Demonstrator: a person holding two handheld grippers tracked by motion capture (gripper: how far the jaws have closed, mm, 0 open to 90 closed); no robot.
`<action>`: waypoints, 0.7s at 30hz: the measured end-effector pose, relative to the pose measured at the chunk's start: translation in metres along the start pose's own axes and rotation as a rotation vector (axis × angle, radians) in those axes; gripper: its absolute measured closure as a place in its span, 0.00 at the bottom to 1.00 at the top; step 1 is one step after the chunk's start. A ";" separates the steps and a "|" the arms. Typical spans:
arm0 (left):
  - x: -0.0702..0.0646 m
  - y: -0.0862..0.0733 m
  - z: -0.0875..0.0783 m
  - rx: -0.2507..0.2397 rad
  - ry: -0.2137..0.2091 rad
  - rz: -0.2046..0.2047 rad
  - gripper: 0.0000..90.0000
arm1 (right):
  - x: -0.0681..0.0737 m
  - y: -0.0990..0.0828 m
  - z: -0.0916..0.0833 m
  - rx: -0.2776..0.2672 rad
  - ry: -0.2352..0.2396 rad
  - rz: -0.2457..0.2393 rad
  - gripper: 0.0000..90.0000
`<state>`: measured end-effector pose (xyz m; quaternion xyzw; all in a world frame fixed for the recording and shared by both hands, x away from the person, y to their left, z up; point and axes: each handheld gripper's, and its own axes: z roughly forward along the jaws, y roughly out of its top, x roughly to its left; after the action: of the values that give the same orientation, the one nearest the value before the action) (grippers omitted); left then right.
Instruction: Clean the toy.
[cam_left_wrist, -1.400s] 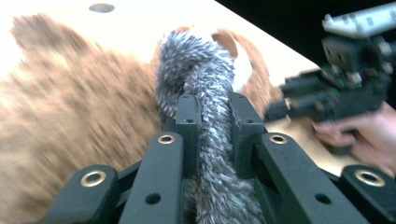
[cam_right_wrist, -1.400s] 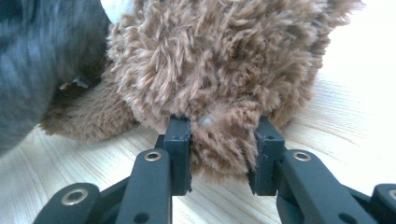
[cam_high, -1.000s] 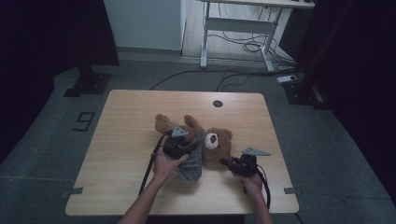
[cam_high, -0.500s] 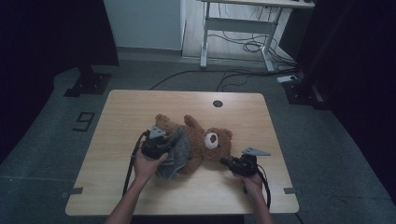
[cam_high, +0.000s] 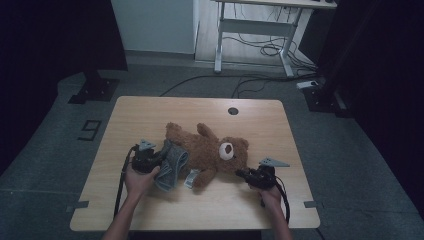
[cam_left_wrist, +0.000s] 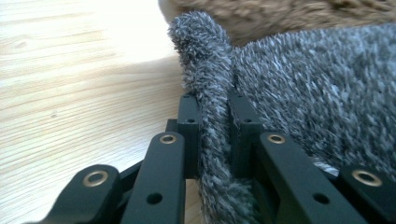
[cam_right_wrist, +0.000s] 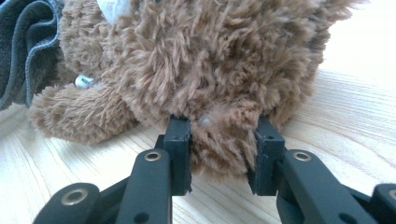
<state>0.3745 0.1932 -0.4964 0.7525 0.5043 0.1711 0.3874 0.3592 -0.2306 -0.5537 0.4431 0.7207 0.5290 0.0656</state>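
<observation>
My left tool (cam_left_wrist: 215, 140) is clamped on a fold of the grey knitted garment (cam_left_wrist: 299, 93), its jaws narrow with the fuzzy edge pinched between them and rising past their tips. The brown teddy bear (cam_high: 210, 152) lies on the tabletop (cam_high: 150, 115) just beyond that tool, the garment bunched around its lower body. My right tool (cam_right_wrist: 219, 154) grips a tuft of the bear's fur at its head end, the fur filling the gap between the jaws. The bear's arm (cam_right_wrist: 79, 116) rests on the tabletop left of this tool.
</observation>
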 end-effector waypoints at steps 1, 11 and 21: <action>0.005 -0.001 -0.003 -0.002 0.004 -0.009 0.86 | 0.000 0.000 0.000 -0.001 0.001 0.001 0.73; -0.010 0.021 -0.026 -0.103 -0.065 -0.013 0.87 | 0.000 0.000 0.000 0.002 -0.006 0.000 0.73; -0.087 0.069 -0.015 -0.141 -0.229 0.127 0.87 | 0.000 0.000 0.000 -0.003 -0.009 0.003 0.73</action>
<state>0.3706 0.1087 -0.4227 0.7685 0.3946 0.1433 0.4829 0.3591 -0.2302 -0.5537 0.4464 0.7190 0.5283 0.0685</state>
